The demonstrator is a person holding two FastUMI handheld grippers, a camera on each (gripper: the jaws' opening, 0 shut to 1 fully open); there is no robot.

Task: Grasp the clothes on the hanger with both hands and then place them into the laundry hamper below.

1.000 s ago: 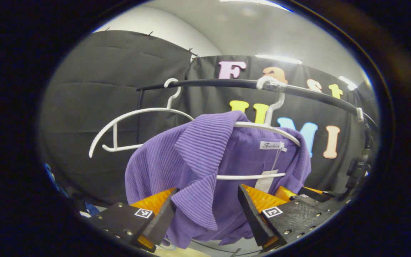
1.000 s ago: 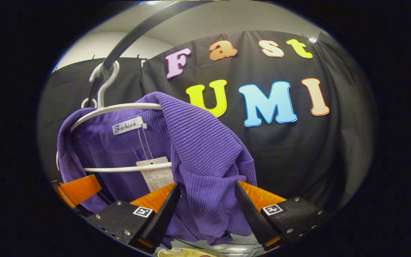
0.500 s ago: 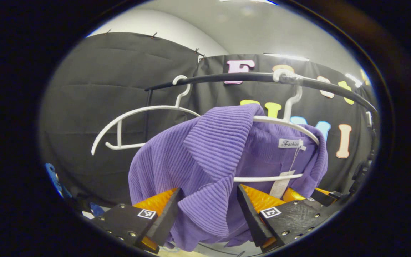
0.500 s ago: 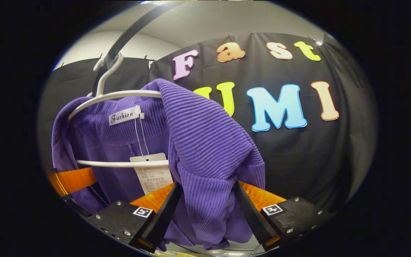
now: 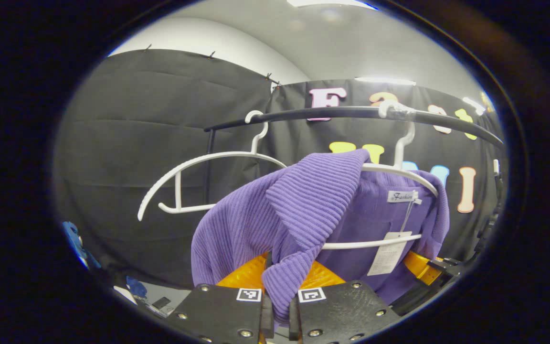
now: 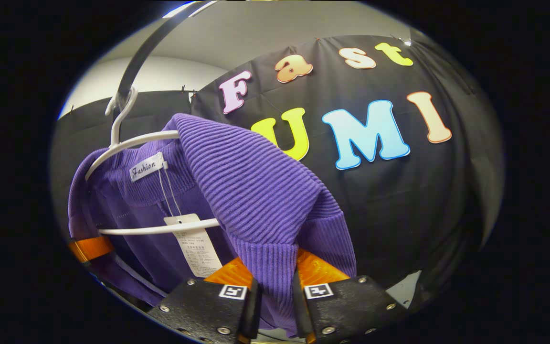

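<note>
both grippers pinch the ribbed purple sweater [image 5: 303,205].

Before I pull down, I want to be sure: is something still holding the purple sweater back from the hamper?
Yes. The sweater is draped over the white hanger, hooked on the black rail. Both grippers grip it; the hamper isn't visible.

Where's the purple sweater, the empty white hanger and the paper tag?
purple sweater [image 6: 256,191], right gripper view, on the ribbed shoulder fold.
empty white hanger [image 5: 198,162], left gripper view, on its curved top arm.
paper tag [image 6: 194,243], right gripper view, on the middle of the card.
</note>
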